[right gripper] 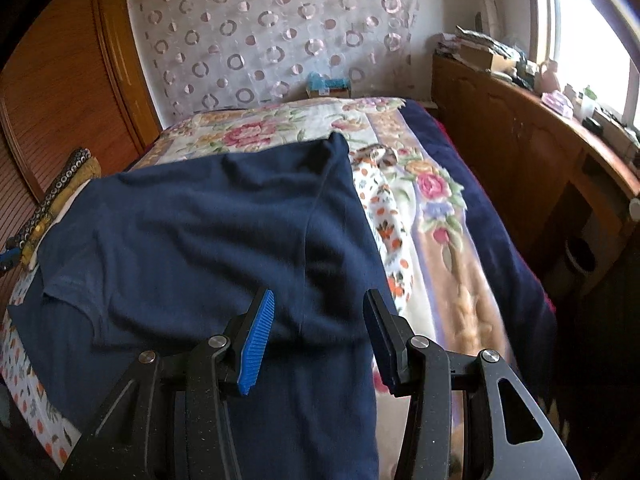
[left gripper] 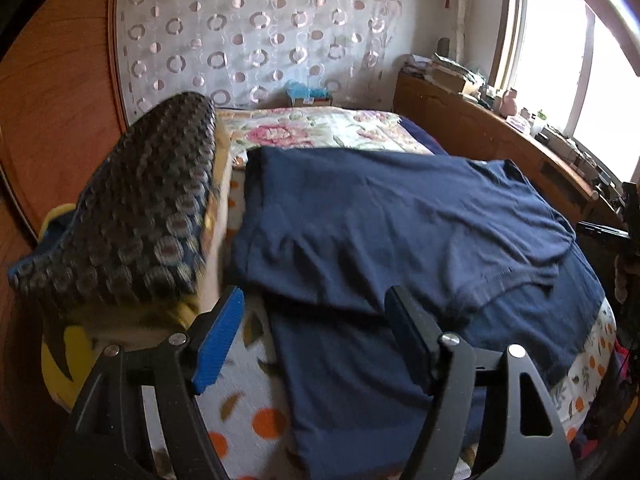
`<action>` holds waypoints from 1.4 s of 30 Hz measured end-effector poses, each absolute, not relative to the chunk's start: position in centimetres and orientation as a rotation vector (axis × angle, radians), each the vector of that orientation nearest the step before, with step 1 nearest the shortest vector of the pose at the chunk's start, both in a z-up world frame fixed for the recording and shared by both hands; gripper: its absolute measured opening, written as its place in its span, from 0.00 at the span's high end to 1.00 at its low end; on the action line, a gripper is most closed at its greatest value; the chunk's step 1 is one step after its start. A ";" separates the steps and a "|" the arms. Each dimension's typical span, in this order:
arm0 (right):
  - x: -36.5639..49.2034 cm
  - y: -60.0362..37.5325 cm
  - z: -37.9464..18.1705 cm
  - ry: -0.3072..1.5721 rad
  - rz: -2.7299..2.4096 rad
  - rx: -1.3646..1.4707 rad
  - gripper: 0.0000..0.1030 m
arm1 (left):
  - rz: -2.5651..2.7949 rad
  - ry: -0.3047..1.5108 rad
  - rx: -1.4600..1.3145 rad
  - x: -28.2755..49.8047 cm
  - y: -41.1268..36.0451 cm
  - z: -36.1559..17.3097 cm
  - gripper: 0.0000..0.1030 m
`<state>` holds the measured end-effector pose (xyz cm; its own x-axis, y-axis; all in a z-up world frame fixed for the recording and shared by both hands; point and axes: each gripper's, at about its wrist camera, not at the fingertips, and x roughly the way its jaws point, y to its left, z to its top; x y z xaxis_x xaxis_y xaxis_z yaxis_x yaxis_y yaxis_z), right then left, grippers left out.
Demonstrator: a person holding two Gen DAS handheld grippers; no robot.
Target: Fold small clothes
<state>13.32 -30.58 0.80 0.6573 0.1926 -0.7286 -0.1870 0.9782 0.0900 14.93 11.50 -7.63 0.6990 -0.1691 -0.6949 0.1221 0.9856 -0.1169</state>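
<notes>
A navy T-shirt (left gripper: 400, 216) lies spread over the bed (left gripper: 320, 128), filling the middle of the left wrist view, with its upper part folded down so that a hemmed edge runs across the lower centre of the frame. The left gripper (left gripper: 312, 336) sits at the bottom centre of that view, its jaws released and standing wide apart above the cloth; the shirt's fabric shows in the gap between them, but neither pad presses on it. To the left of the frame a dark patterned cushion (left gripper: 132, 208) with rows of round motifs tilts against the bed's edge, with something yellow under it. A sheet with orange spots (left gripper: 256, 412) shows at the lower left below the shirt. In the right wrist view the same shirt (right gripper: 208, 232) covers the left and centre of the frame, and the right gripper (right gripper: 318, 336) at the bottom centre has its jaws parted, narrower than the left pair, over the shirt's right-hand edge; the blue ribbed pad on the left finger is clear of the cloth, and nothing is grasped. A floral quilt (right gripper: 432, 208) lies along the right of the shirt. A circle-patterned curtain (right gripper: 272, 40) hangs at the top of the frame, and a wooden cabinet (right gripper: 520, 152) with clutter on top runs under the window (right gripper: 592, 32) at the upper right.
</notes>
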 end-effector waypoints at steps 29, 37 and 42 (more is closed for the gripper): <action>14.9 -28.1 -0.9 0.865 0.196 -0.055 0.46 | -0.142 0.984 -0.165 20.5 10.7 -10.7 0.29; 15.0 -28.1 -1.1 0.865 0.194 -0.056 0.46 | -0.124 0.965 -0.165 21.0 11.1 -10.5 0.53; 15.3 -28.5 -0.9 0.869 0.196 -0.042 0.46 | -0.097 0.964 -0.173 21.3 12.3 -10.7 0.74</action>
<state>15.28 -28.49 -0.85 0.6288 0.1536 -0.7622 -0.1878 0.9813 0.0428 21.27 12.26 -10.68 0.5674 -0.1584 -0.8080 0.0051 0.9820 -0.1890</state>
